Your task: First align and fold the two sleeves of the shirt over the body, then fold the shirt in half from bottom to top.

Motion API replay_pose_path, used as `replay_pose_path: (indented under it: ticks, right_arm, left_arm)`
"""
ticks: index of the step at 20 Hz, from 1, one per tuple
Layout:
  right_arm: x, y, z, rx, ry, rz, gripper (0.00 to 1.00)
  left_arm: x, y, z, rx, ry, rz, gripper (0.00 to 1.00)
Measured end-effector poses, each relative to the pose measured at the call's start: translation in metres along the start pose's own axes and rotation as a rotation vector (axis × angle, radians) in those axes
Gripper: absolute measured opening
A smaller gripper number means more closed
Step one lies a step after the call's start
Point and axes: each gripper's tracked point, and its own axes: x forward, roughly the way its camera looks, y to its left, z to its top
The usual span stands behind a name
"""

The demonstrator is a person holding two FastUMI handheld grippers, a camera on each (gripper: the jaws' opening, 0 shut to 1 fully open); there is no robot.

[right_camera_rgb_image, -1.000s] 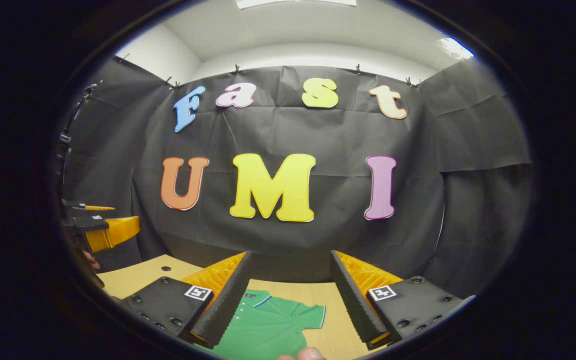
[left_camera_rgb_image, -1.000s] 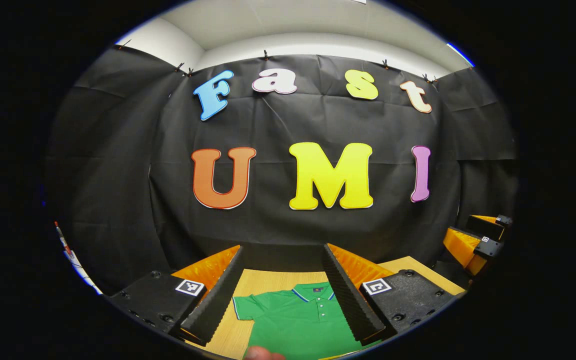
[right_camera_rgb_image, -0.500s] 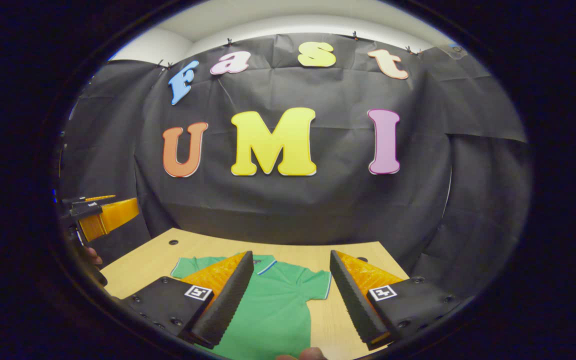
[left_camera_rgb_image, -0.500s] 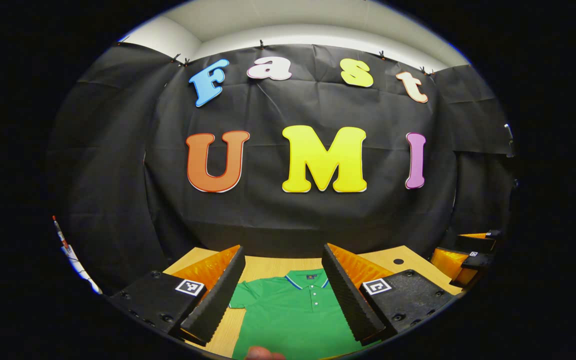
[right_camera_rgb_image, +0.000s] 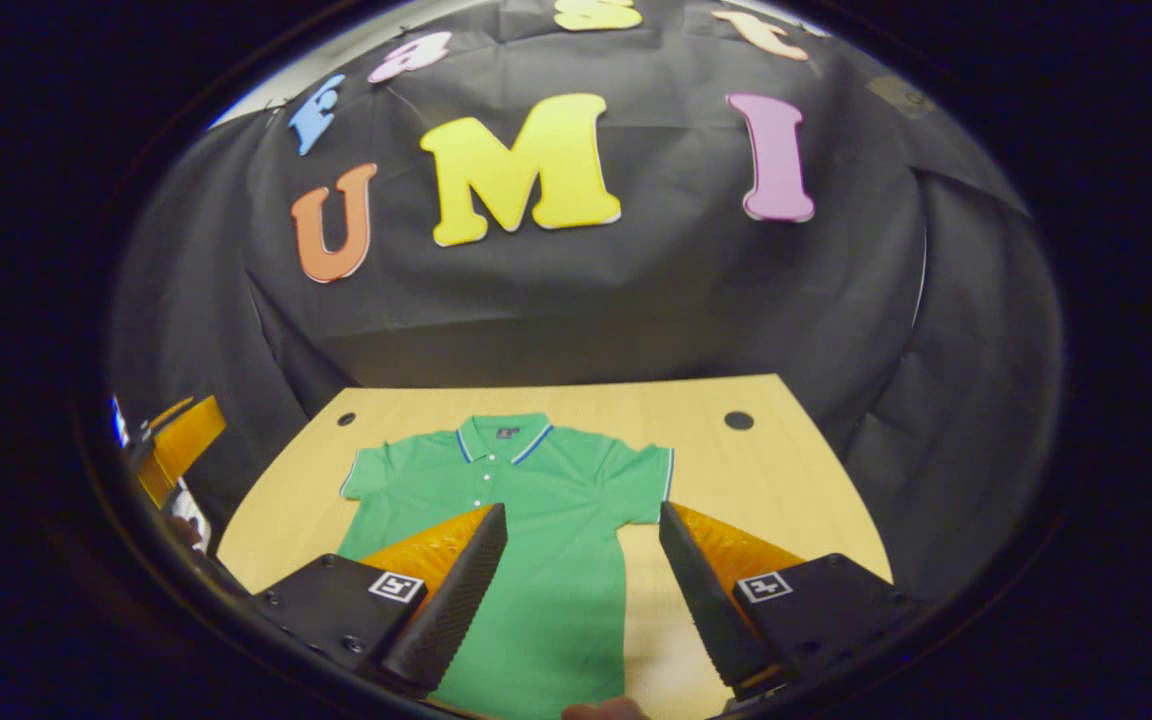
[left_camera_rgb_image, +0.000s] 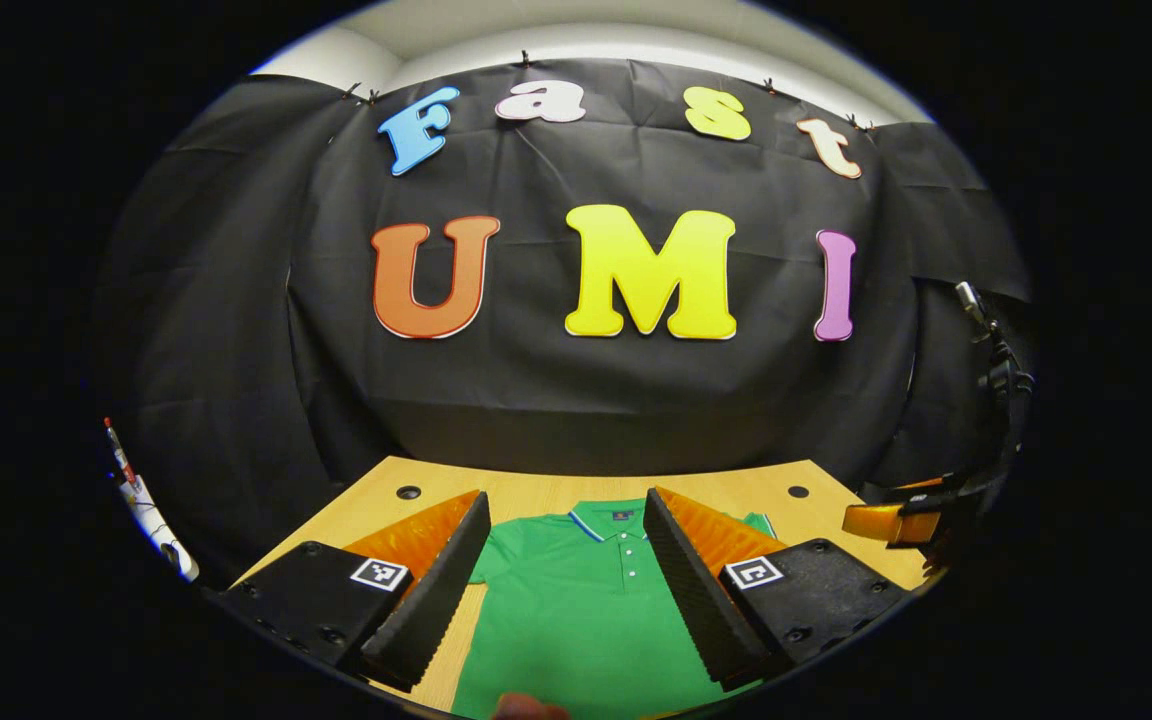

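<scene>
Both cameras have tipped downward, bringing more of the table [right_camera_rgb_image: 786, 470] into sight. Lying flat on it, the green shirt [right_camera_rgb_image: 526, 500] points its collar to 12 o'clock, long axis 12-to-6. Spread and empty above it, the right gripper [right_camera_rgb_image: 581, 590] hangs near the sleeve [right_camera_rgb_image: 641, 485] at 1 o'clock; the left gripper [left_camera_rgb_image: 566, 585], also spread, hangs over the chest.

A green polo shirt [right_camera_rgb_image: 526, 500] lies flat and face up on the wooden table [right_camera_rgb_image: 756, 480], collar toward the far edge, both short sleeves spread out to the sides. The right hand-held gripper [right_camera_rgb_image: 581, 590] hangs above the shirt's lower body with its fingers spread apart, gripping nothing. The left hand-held gripper [right_camera_rgb_image: 176, 445] appears at the left edge, off the table.
</scene>
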Motion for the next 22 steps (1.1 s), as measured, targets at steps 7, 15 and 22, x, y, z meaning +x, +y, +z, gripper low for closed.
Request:
replay_pose_path:
  ticks: [7,15,22]
  right_arm:
    - [0.095,-0.042,-0.004,0.133,0.287,-0.061,1.00]
    - [0.199,-0.076,-0.035,0.183,0.518,-0.141,1.00]
    - [0.248,-0.084,-0.051,0.220,0.638,-0.180,0.99]
  left_arm:
    - [0.002,0.012,-0.023,-0.044,0.089,0.031,0.99]
    - [0.000,0.030,-0.042,-0.033,0.151,0.083,0.99]
    - [-0.009,0.039,-0.060,-0.070,0.211,0.142,0.99]
